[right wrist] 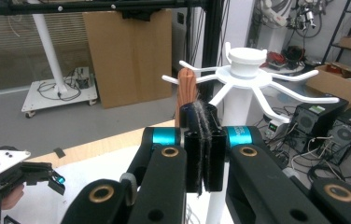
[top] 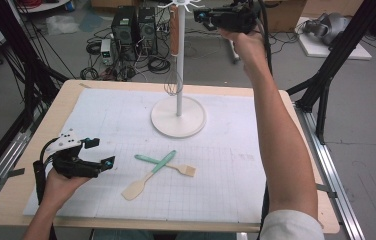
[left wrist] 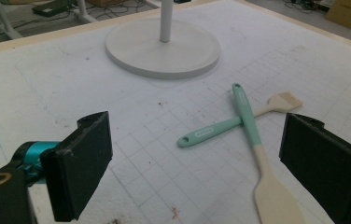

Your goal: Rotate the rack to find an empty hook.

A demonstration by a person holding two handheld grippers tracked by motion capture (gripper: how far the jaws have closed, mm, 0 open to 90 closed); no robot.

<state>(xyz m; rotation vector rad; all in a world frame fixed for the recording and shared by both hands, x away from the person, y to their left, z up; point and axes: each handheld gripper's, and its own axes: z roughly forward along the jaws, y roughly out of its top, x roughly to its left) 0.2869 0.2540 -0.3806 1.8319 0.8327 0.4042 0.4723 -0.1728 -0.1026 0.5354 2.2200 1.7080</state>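
Whisk [top: 174, 37]: hangs by its wooden handle from a rack [top: 178, 75] hook, just beside my right tongs [top: 203, 16], clenched on nothing. Left tongs [top: 101, 152]: released, near the crossed spatula [top: 148, 175] and brush [top: 176, 166]. Handling: I judge a level retreat best, clear of the handle.

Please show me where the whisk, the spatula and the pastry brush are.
whisk [top: 174, 85]: high view, on its wire head.
spatula [left wrist: 276, 198]: left gripper view, on its pale blade.
pastry brush [left wrist: 286, 100]: left gripper view, on its bristles.
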